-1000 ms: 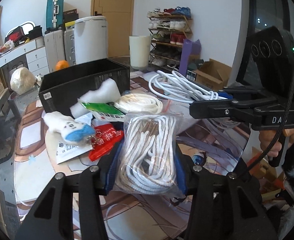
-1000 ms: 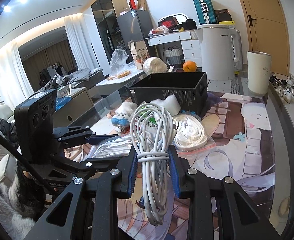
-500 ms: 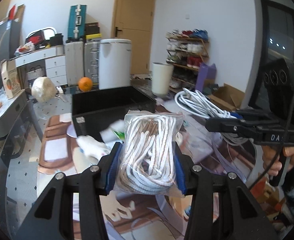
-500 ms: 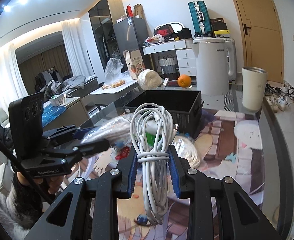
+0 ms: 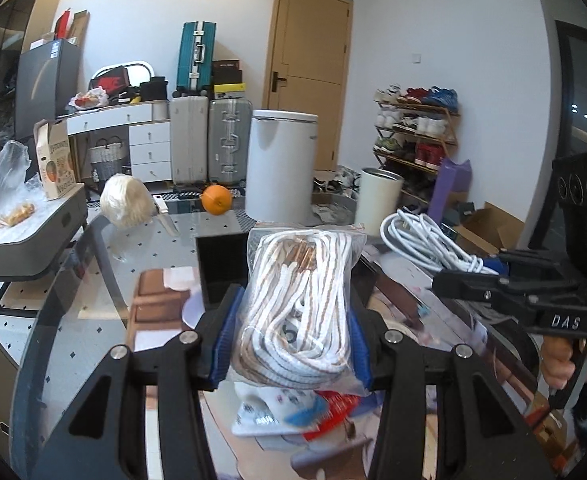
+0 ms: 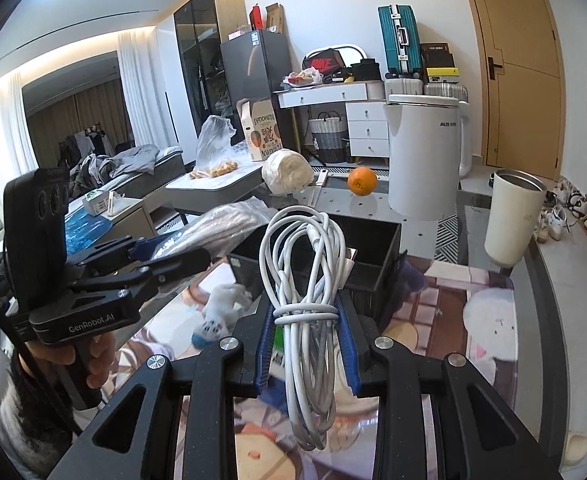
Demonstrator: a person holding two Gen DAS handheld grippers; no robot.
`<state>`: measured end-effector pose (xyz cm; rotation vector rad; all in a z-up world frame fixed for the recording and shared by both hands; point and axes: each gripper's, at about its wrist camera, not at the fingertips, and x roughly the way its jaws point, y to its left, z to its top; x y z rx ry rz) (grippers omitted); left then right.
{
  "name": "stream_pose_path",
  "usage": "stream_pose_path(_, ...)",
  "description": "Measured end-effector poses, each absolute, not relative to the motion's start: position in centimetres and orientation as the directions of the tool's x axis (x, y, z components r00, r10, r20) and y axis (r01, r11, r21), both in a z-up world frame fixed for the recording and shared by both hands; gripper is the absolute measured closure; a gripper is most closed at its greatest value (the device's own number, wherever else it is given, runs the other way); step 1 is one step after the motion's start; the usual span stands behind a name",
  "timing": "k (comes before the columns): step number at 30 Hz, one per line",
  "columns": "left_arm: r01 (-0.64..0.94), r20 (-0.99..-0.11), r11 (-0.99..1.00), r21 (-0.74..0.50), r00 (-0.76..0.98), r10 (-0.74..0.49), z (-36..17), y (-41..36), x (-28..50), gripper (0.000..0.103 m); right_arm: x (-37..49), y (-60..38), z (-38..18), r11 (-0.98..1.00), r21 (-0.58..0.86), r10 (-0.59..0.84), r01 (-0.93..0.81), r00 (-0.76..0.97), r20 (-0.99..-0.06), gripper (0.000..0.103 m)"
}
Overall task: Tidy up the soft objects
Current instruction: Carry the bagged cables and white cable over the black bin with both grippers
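Sitting clamped between left jaws: bagged rope (image 5: 297, 312) (right grips cable (image 6: 307, 312)).

We see white rope w/ tan-brown stripes in a clear plastic bag (image 5: 297, 312), a plain white coiled cable (image 6: 307, 308), blue-padded black fingers (image 6: 267, 354), a matte black open box (image 6: 377, 256), an orange round fruit (image 6: 362, 181), a teal suitcase w/ silver trim (image 5: 195, 56).

black box (image 5: 221, 264) mostly hidden, tabletop packets (image 5: 293, 412) blurred
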<state>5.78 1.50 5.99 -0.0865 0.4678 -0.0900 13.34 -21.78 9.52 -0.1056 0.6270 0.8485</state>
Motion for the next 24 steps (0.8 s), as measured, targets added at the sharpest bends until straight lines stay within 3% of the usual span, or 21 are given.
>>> stream_pose_path(14,-0.016,-0.466,0.996,-0.091,0.884,-0.028,5.7,3.0,10.4,0.056,18.4,-18.3,8.6,0.682,0.121,0.623,-0.721,0.486,-0.613,0.074)
stream_pose_path(24,0.007,-0.517,0.998,-0.055,0.856,-0.035,4.8,3.3,14.1,0.056,22.3,-15.2,6.6,0.656,0.075,0.573,-0.751,0.431,-0.697,0.074)
